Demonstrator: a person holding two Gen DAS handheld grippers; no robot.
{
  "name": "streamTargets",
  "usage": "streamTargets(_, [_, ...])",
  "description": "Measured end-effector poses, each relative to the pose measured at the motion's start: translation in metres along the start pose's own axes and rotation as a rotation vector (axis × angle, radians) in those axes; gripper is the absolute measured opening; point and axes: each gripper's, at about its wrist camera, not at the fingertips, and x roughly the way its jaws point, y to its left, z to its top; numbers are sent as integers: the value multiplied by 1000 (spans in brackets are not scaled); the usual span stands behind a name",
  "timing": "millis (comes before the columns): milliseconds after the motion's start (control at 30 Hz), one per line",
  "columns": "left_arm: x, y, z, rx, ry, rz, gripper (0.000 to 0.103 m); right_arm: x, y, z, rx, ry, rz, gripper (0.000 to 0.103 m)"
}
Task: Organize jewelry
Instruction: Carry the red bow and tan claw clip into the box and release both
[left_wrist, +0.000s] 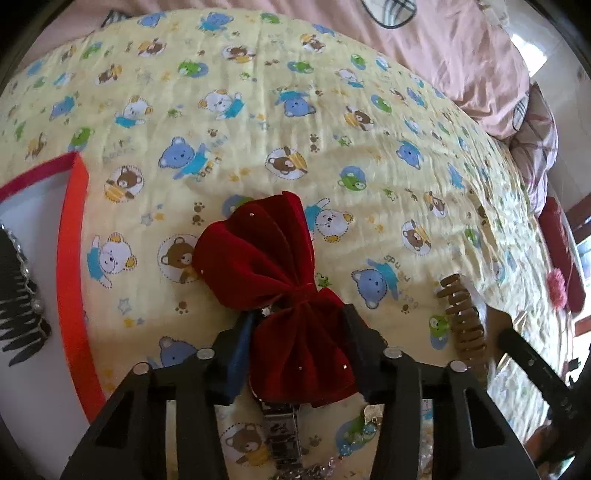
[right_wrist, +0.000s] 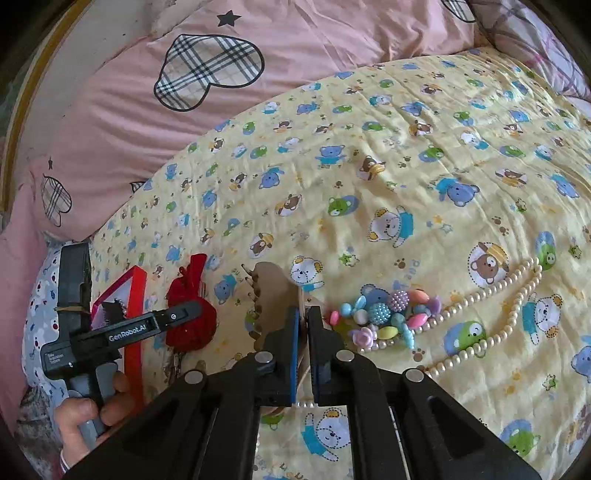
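My left gripper (left_wrist: 295, 325) is shut on a dark red velvet bow hair clip (left_wrist: 273, 258) and holds it above the yellow bear-print quilt (left_wrist: 295, 110). The bow also shows in the right wrist view (right_wrist: 190, 314), beside the red-rimmed white tray (right_wrist: 135, 295). That tray (left_wrist: 70, 240) lies to the left of the bow and holds a black hair comb (left_wrist: 18, 295). My right gripper (right_wrist: 303, 325) is shut on a brown hair claw clip (right_wrist: 275, 295), which also shows in the left wrist view (left_wrist: 463, 317).
A heap of pastel beads (right_wrist: 391, 314) and a pearl necklace (right_wrist: 491, 295) lie on the quilt right of my right gripper. A metal watch band (left_wrist: 282, 435) and small trinkets (left_wrist: 364, 428) lie under my left gripper. A pink duvet (right_wrist: 184, 92) bounds the quilt at the back.
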Motion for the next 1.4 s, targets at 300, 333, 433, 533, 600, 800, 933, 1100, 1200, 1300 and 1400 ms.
streamTargets(300, [-49, 2, -18, 7, -92, -36, 37, -13, 14, 0, -24, -28, 40, 4])
streamTargets(333, [-58, 4, -20, 4, -102, -43, 37, -15, 17, 0, -28, -31, 46, 4])
streamTargets(433, [-80, 10, -30, -7, -135, -55, 36, -21, 29, 0, -51, -40, 65, 4])
streamTargets(533, [-107, 21, -42, -18, -163, -69, 36, -24, 42, -1, -73, -45, 83, 4])
streamTargets(600, [-122, 29, -49, -34, -176, -88, 36, -25, 49, -1, -80, -44, 94, 4])
streamTargets(800, [-146, 54, -62, -66, -160, -158, 1, -26, 64, -8, -104, -31, 115, 4])
streamTargets(933, [-142, 59, -69, -49, -142, -93, 0, -24, 66, -13, -109, -20, 114, 4])
streamTargets(1100, [-135, 54, -74, -39, -111, -89, 2, -23, 64, -16, -110, -11, 115, 4])
streamTargets(1200, [-118, 48, -67, -24, -57, -72, 31, -23, 60, -17, -102, -8, 120, 4])
streamTargets(1300, [-98, 43, -59, -24, -35, -3, 65, -22, 57, -18, -95, -4, 130, 4])
streamTargets(1400, [-82, 36, -52, -12, -22, 33, 64, -20, 53, -18, -91, 0, 129, 4])
